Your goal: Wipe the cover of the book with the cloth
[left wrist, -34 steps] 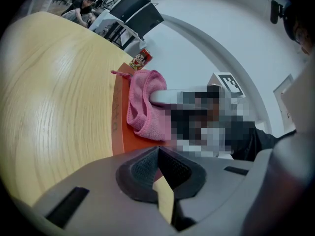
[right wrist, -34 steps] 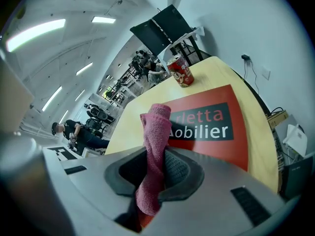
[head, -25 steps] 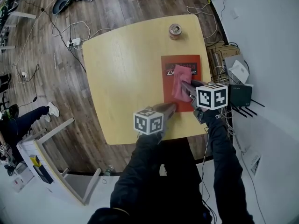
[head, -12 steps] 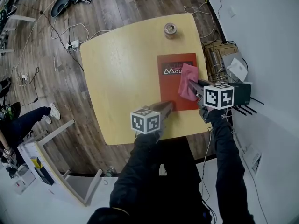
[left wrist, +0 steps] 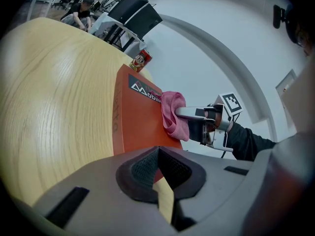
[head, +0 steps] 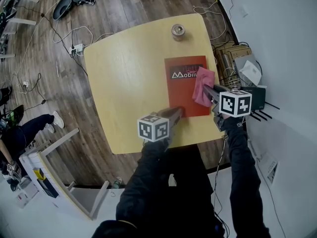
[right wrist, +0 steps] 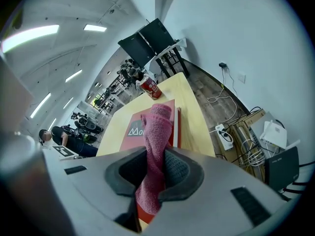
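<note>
Wiping stroke in hand on the book [head: 181, 90], a red-covered volume lying flat on the right half of the bench [head: 129, 73]. Right tongs [head: 208, 90] are clamped on the cloth [head: 200, 81], a bunched pink towel pinched between the pads, its free fold pressed on the cover's right edge just beside the white title lettering. Left tongs [head: 177, 112] have their jaws together with nothing between them. Their tip is set on the book's near edge, apparently pinning it in place.

Next move, as judged: draw the cloth left across the cover toward the opposite edge, then work down the nearer part, with light downward pressure so the book does not slide. How much of the cover is already wiped cannot be told.

Obstructions: the left tongs cover the near edge, so that patch needs them shifted. The bench edge lies close to the book's right side, where the cloth could slip off. A can [head: 178, 31] stands at the far edge, well apart. Cables [head: 74, 33] and cardboard boxes [head: 228, 53] lie on the floor around the bench.
</note>
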